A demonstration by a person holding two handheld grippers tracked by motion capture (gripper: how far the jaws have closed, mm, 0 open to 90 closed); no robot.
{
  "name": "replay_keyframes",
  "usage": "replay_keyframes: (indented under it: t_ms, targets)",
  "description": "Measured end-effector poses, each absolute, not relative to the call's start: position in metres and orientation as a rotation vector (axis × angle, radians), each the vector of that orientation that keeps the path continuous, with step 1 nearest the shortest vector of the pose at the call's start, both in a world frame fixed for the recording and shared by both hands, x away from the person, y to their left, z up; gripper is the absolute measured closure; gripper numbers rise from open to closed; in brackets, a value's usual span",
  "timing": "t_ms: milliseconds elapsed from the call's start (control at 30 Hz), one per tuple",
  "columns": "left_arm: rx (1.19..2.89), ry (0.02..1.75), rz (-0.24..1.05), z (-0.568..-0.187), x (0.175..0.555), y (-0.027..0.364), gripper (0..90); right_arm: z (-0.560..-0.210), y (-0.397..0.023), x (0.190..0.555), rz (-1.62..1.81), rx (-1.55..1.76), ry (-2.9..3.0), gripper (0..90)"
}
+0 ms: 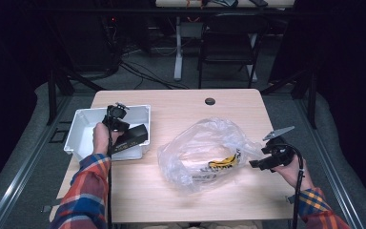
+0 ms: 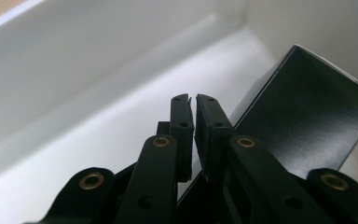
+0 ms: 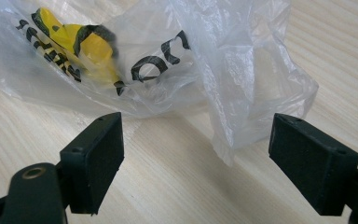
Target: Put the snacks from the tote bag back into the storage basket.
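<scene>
A white bin (image 1: 83, 113) stands on the left of the wooden table. A black box (image 1: 132, 137) leans in it against its right wall. My left gripper (image 1: 117, 125) reaches down into the bin just left of the box. In the left gripper view its jaws (image 2: 194, 100) stand shut, with nothing visible between the pads, the box (image 2: 307, 107) close behind them and the bin wall (image 2: 98, 60) beyond. A crumpled clear plastic bag (image 1: 200, 143) with a yellow and black item (image 1: 226, 161) inside lies mid-table. My right gripper (image 1: 259, 161) is open at the bag's right edge. A fold of the bag (image 3: 242, 70) hangs between its pads, untouched. The yellow item (image 3: 93, 51) shows at the upper left.
A dark round cable port (image 1: 210, 101) sits near the table's far edge. Behind the table stand a black chair (image 1: 228, 43) and a desk leg (image 1: 177, 47), with cables on the floor. Bare wood lies in front of the bag.
</scene>
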State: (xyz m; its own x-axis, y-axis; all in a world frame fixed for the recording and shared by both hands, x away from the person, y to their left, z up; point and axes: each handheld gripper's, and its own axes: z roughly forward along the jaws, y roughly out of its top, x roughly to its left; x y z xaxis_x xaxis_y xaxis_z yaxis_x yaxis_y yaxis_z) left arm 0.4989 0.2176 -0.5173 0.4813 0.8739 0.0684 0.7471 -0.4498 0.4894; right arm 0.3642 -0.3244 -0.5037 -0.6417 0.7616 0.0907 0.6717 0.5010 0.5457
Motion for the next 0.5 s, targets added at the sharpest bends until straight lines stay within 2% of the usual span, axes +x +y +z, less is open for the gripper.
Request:
replay_keyframes:
  t_ms: [500]
  targets:
    - [2.417,1.289,0.328,-0.5155,0.4928,0.2239,85.8,-0.5033,-0.3234,0.3641,0.828,1.238,2.579,17.6]
